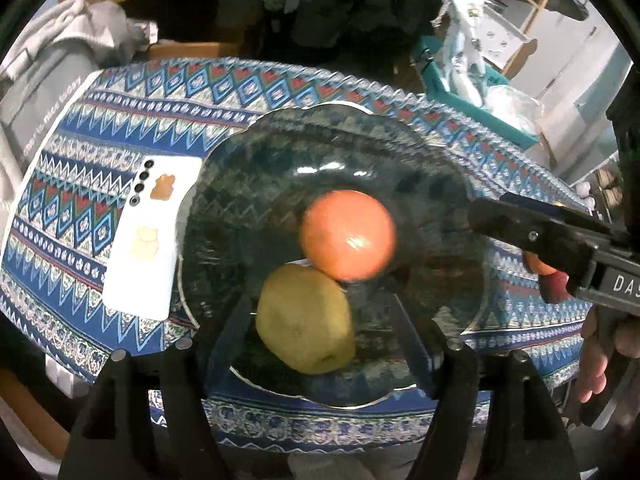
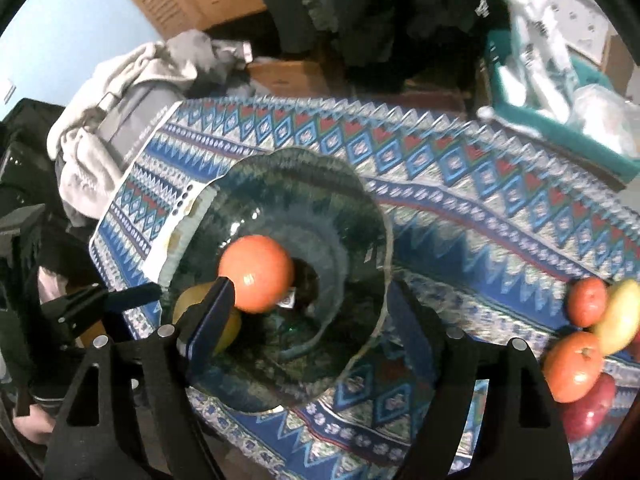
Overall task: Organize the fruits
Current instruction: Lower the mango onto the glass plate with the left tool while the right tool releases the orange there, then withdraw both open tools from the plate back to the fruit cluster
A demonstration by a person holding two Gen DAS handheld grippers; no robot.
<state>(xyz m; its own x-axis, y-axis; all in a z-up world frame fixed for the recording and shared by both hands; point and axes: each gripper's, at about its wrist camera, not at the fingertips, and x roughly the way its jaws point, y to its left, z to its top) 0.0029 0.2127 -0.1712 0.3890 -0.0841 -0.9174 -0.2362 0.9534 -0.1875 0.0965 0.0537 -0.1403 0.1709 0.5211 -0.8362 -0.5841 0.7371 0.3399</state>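
Dark glass bowl (image 1: 224,184) with a scalloped rim sits on the worktop, on a blue patterned cloth (image 1: 120,120). Two fruits in it: an orange-red round fruit (image 1: 349,235) near the centre and a yellow-green pear-like fruit (image 1: 306,319) touching it on the near side. Left tool (image 1: 320,344) hangs above the bowl, jaws apart, nothing between the pads; the yellow-green fruit shows in the gap but isn't gripped. Right tool (image 2: 308,320) also over the bowl, jaws wide and empty; one finger overlaps the orange-red fruit in its own view, contact can't be told. White phone (image 1: 148,232) lies face down just beside the bowl's left rim. Loose fruit pile on the cloth well to the right of the bowl: two orange-red ones (image 2: 574,366), a yellow one (image 2: 620,318), a dark red one (image 2: 592,408), all bunched together. Teal bin (image 2: 560,120) with white bags stands past the far edge.
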